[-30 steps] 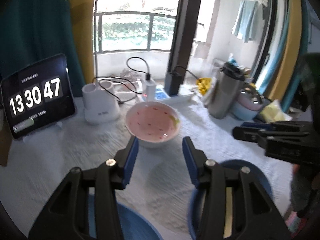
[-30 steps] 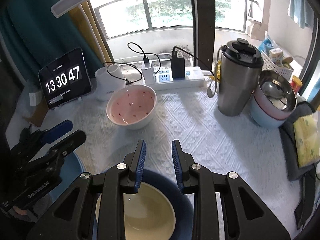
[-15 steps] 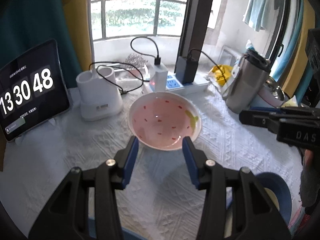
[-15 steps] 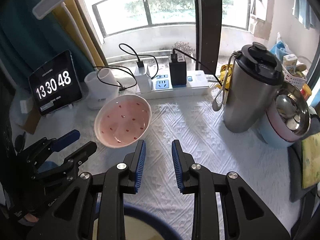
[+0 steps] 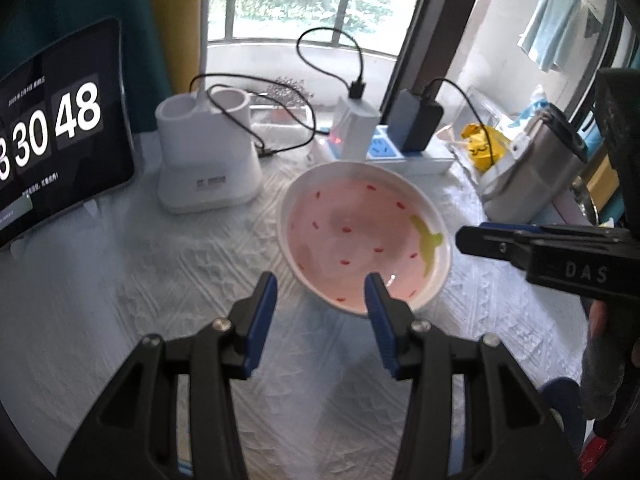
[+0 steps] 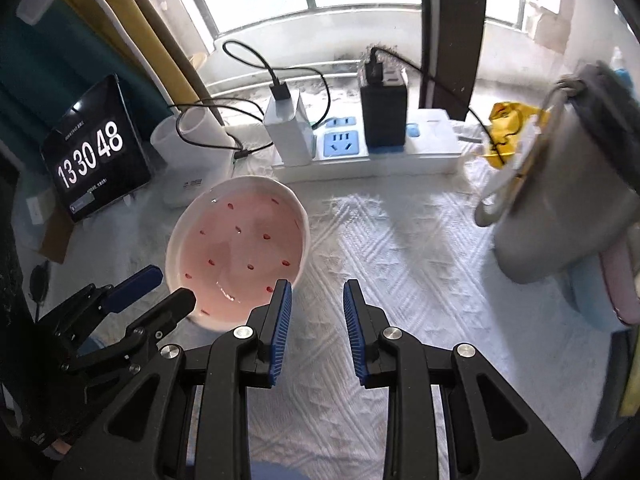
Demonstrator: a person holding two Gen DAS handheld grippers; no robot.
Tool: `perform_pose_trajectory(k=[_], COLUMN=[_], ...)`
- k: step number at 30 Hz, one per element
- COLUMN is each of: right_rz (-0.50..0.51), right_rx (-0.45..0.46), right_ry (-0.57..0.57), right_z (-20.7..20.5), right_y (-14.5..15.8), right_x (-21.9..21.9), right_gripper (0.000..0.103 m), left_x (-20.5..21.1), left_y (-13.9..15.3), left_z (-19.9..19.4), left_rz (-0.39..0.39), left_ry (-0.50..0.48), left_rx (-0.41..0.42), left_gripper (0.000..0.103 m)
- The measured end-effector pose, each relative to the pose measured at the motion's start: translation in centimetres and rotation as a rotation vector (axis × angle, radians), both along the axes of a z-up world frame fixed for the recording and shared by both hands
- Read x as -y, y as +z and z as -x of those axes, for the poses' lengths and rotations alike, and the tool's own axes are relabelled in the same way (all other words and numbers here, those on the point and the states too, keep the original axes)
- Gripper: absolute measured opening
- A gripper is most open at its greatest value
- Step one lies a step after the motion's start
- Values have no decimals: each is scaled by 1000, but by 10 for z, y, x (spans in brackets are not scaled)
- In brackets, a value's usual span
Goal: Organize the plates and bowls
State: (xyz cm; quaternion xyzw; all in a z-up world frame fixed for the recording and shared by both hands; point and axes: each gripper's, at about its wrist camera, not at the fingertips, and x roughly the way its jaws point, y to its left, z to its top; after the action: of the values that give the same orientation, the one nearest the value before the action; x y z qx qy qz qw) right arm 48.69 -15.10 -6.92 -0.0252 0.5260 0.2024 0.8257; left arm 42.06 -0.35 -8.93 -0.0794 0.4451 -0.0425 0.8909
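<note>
White textured cloth (image 6: 400,240) by window, pink bowl (image 5: 360,236) centre; both claws (image 5: 320,300) (image 6: 316,308) released.

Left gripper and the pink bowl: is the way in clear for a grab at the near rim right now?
Probably yes. The left gripper is open, with its right finger already in front of the pink bowl at the near rim, and only bare tablecloth lies between. The right gripper hangs open beside the bowl, not across the path.

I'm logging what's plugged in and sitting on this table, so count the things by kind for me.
Pink bowl: 1
Tablet clock: 1
White two-cup holder: 1
Power strip: 1
Plugged-in chargers: 2, white and black
Steel flask: 1
Claws: 2, left and right, both open
Total: 9
</note>
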Motion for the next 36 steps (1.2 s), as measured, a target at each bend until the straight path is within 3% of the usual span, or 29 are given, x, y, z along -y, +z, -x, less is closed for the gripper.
perform_pose_trajectory(k=[13, 16, 27, 36], right_rz=[39, 77, 125, 115], right_rx=[-122, -129, -67, -36], right_ry=[64, 84, 96, 82], right_z=[-29, -31, -20, -8], right_y=[-29, -34, -29, -19], right_x=[-33, -40, -46, -43], right_gripper=[28, 18, 16, 15], left_x=[-4, -5, -3, 2], left_y=[-8, -8, -13, 7], left_z=[-6, -7, -7, 8], left_rz=[28, 38, 77, 49], left_ry=[-2, -9, -58, -71], left_rx=[-19, -15, -46, 14], left_gripper=[47, 47, 41, 41])
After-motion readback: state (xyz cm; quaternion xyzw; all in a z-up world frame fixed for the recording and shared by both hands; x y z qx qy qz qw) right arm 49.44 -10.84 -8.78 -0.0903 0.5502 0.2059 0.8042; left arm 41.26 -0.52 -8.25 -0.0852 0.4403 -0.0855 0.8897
